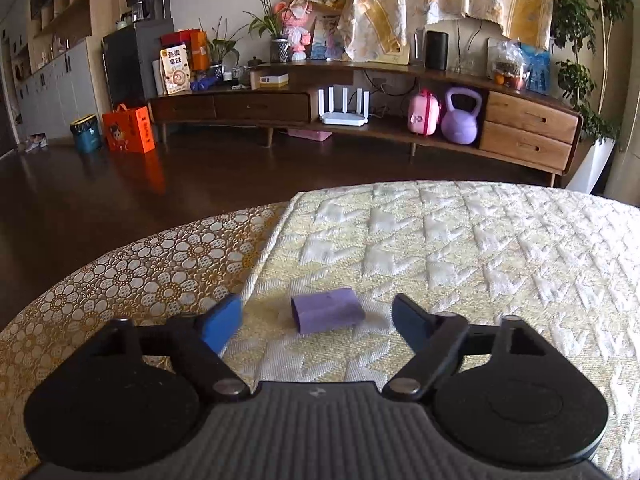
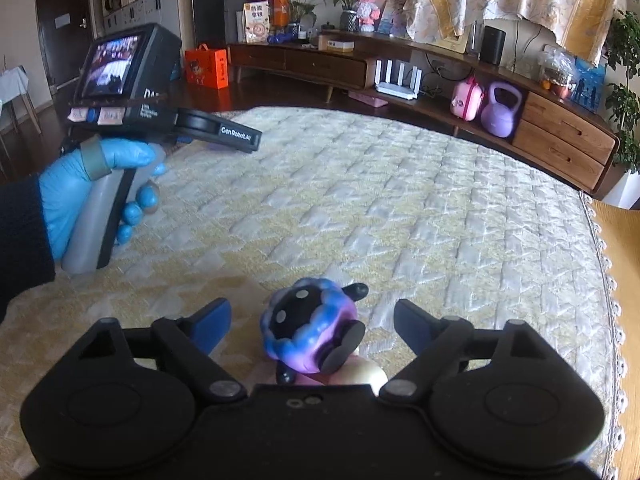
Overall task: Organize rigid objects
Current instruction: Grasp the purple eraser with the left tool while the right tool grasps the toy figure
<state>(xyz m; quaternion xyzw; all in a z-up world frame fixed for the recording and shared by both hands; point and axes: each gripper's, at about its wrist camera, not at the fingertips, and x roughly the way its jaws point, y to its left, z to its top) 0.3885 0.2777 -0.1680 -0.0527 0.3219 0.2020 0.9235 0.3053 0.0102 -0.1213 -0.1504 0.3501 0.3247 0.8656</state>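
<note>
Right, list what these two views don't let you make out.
- Toy, right wrist view: its lower end is hidden behind the gripper body; what the pale part under it is stays unclear.
- Left gripper, right wrist view: its fingertips are hidden behind its own housing.
- Purple block, left wrist view: the far side is unseen.
- Packet on the cabinet: print too small to read.

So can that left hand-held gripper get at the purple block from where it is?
Probably yes. The purple block lies alone on the quilt, just ahead of the left hand-held gripper, whose jaws stand open wider than the block, with nothing between.
</note>
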